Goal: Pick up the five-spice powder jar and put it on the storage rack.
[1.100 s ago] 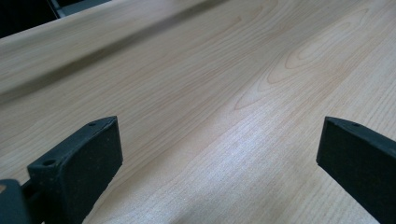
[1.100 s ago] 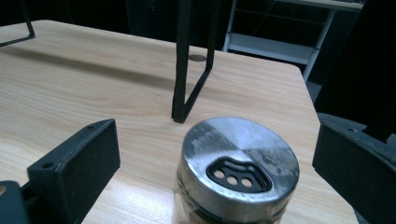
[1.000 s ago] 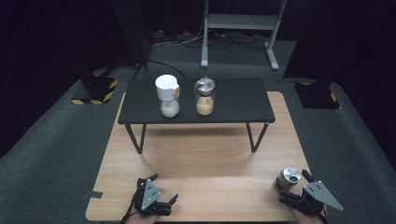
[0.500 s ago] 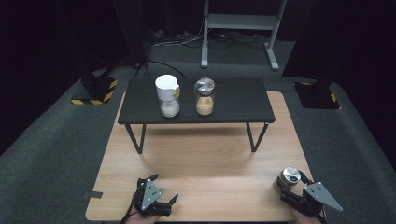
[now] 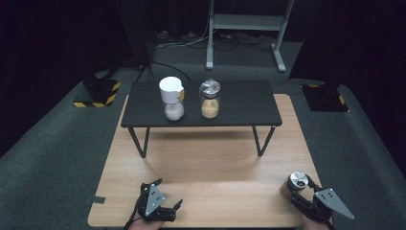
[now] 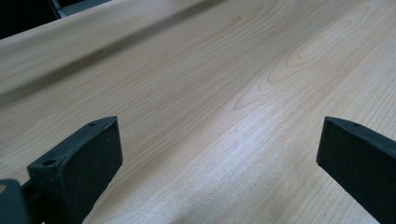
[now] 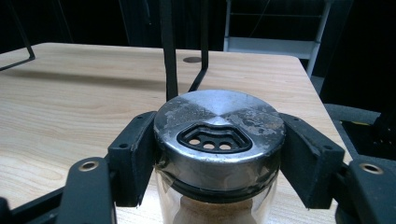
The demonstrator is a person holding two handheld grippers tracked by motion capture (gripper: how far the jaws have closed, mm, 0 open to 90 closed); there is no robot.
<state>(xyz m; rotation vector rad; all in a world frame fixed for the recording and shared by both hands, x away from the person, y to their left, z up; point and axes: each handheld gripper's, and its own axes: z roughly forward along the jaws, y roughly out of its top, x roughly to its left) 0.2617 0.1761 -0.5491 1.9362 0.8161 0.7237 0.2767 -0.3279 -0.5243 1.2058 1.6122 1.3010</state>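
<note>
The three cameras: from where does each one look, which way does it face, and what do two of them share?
High view: above the person's side, facing forward and down on the wooden table; both grippers at the bottom edge.
Left gripper view: on the left gripper, facing bare wood between open jaws.
Right gripper view: on the right gripper, just closed on the shaker jar.
Shared: that jar also appears in the high view.

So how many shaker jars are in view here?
3. A white-lidded shaker jar and a metal-lidded shaker jar stand on the small black table; a third shaker jar stands at the wooden tabletop's near right, gripped by the right gripper.
</note>
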